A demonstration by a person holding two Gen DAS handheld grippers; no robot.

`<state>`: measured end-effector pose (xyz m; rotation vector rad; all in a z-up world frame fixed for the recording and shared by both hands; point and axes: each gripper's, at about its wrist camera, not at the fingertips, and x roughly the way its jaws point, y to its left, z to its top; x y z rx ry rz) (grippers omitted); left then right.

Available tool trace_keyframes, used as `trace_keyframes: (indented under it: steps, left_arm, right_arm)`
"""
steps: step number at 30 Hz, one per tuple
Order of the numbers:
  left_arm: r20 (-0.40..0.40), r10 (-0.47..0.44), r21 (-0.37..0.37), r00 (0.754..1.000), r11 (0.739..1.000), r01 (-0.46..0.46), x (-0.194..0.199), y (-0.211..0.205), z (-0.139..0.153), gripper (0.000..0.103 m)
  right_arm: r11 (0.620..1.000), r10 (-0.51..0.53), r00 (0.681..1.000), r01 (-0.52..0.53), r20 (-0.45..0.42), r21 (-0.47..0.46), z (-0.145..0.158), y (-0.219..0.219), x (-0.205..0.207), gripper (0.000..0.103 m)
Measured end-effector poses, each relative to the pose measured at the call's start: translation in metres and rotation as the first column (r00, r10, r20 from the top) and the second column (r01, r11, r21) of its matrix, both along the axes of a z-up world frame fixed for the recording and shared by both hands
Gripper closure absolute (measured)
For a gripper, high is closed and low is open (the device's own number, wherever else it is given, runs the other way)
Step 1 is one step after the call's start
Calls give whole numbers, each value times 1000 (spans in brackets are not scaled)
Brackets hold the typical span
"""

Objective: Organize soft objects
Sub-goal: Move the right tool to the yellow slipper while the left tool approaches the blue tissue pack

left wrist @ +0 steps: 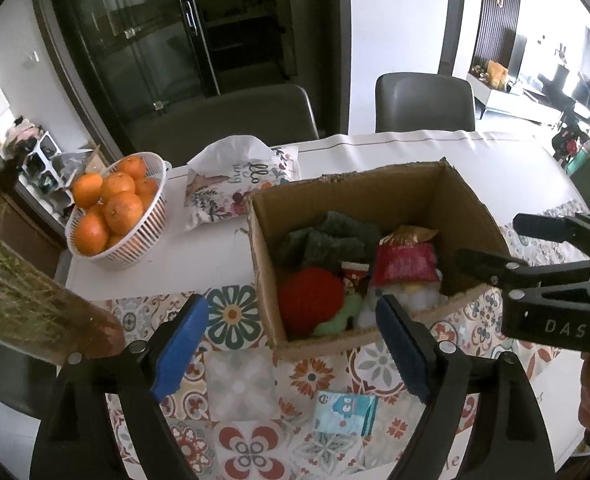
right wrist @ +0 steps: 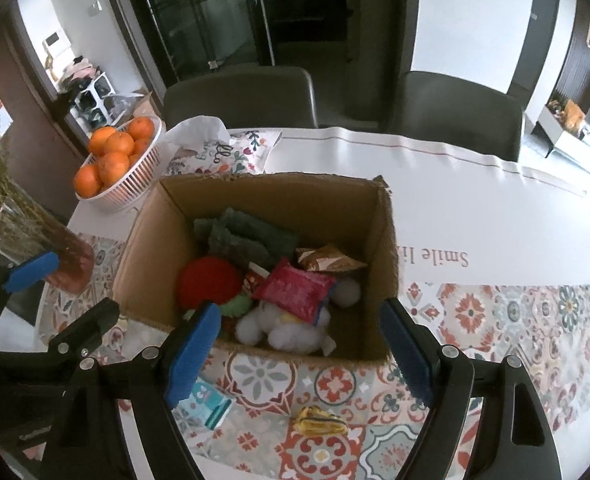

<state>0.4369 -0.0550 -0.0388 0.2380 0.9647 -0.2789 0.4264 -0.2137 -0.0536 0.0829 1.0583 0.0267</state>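
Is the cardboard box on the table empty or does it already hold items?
Partly filled. The open-topped brown cardboard box holds a red round plush, dark green cloth and a white stuffed toy.

box (right wrist: 387, 240): open, upright | inside: red ball (right wrist: 209, 282), white plush (right wrist: 283, 326), green cloth (right wrist: 247, 232)

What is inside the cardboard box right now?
The cardboard box holds a red ball, green cloth, a red packet, a brown packet, a light green item and a white plush toy. Whatever lies underneath is covered.
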Motion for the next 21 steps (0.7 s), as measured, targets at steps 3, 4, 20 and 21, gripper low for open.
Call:
trace_keyframes:
  steps: [3, 4, 20, 21]
  left_arm:
    - [10, 0, 14, 1000, 1000, -1, -10, 1, -1, 14]
    - [13, 0, 19, 1000, 1000, 0, -14, 1, -2, 13]
    - [-40, -37, 67, 998, 997, 40, -49, -2, -34, 7]
    - [-51, -40, 69, 998, 997, 44, -50, -3, -38, 7]
  right_arm:
    - [1000, -10, 1000, 11, 9, -13, 1, 0, -13, 20]
    - [1000, -14, 1000, 14, 11, -14, 0, -1, -16, 20]
    - [997, -66, 995, 69, -72, 37, -43, -6, -57, 20]
    - [997, -68, 994, 72, -83, 40, -48, -7, -58, 20]
